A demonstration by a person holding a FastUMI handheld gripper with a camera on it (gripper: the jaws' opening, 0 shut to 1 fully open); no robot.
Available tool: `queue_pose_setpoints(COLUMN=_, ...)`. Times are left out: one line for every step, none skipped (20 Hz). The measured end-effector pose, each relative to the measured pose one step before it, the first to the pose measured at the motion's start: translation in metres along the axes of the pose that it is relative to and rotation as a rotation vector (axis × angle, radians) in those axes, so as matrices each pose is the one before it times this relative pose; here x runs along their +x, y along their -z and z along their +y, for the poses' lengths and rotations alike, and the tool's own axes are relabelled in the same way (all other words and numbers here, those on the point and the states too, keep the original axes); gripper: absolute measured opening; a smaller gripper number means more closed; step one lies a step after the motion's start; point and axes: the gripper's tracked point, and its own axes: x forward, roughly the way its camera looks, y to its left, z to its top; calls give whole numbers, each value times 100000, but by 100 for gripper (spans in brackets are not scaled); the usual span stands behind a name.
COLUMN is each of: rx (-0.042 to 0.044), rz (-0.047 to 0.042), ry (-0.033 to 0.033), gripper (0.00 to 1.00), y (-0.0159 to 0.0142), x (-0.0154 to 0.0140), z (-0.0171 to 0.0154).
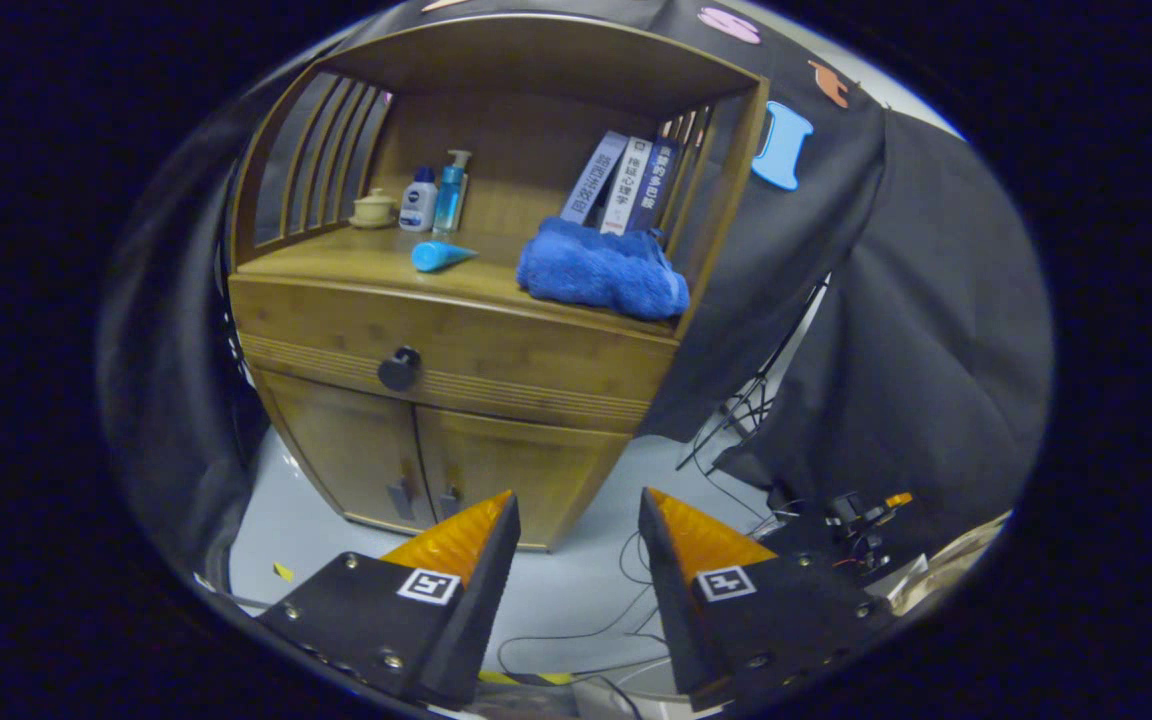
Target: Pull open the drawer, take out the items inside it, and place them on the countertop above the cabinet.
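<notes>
I see the drawer (456, 360) closed, its dark knob (399, 368) well beyond my gripper (576, 520), whose fingers stand wide apart holding nothing. A blue towel (601, 270) and blue tube (439, 256) lie on the countertop (356, 262); whether anything remains inside I cannot tell.

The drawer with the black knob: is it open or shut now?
Shut. The drawer front sits flush with the cabinet, and its knob is untouched. The claw is open, well short of it.
</notes>
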Motion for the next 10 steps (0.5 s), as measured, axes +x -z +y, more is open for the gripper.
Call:
queue_pose_setpoints(rx=-1738, rz=-466, ry=86, gripper=71, y=392, x=237, z=-1156)
queue_pose_setpoints(rx=-803, rz=-1642, ry=-601, gripper=71, y=-43, x=66, z=-918)
queue_pose_setpoints(rx=-85, rz=-2063, ry=-657, gripper=71, y=90, x=331, z=-714)
queue_pose_setpoints(rx=330, rz=-1889, ry=-386, gripper=71, y=146, x=411, z=-818)
queue_pose_setpoints(rx=299, rz=-1811, ry=-24, gripper=71, y=162, x=399, z=-828)
queue_pose_setpoints(rx=495, rz=-1598, ry=77, gripper=71, y=203, x=360, z=-856)
queue_pose_setpoints(rx=732, rz=-1598, ry=64, gripper=71, y=247, x=386, z=-785)
queue_pose_setpoints(rx=1011, rz=-1970, ry=20, gripper=71, y=331, x=357, z=-783)
queue_pose_setpoints(rx=1136, rz=-2093, ry=500, gripper=71, y=309, x=353, z=-860)
queue_pose_setpoints(rx=956, rz=-2270, ry=616, gripper=71, y=319, x=328, z=-927)
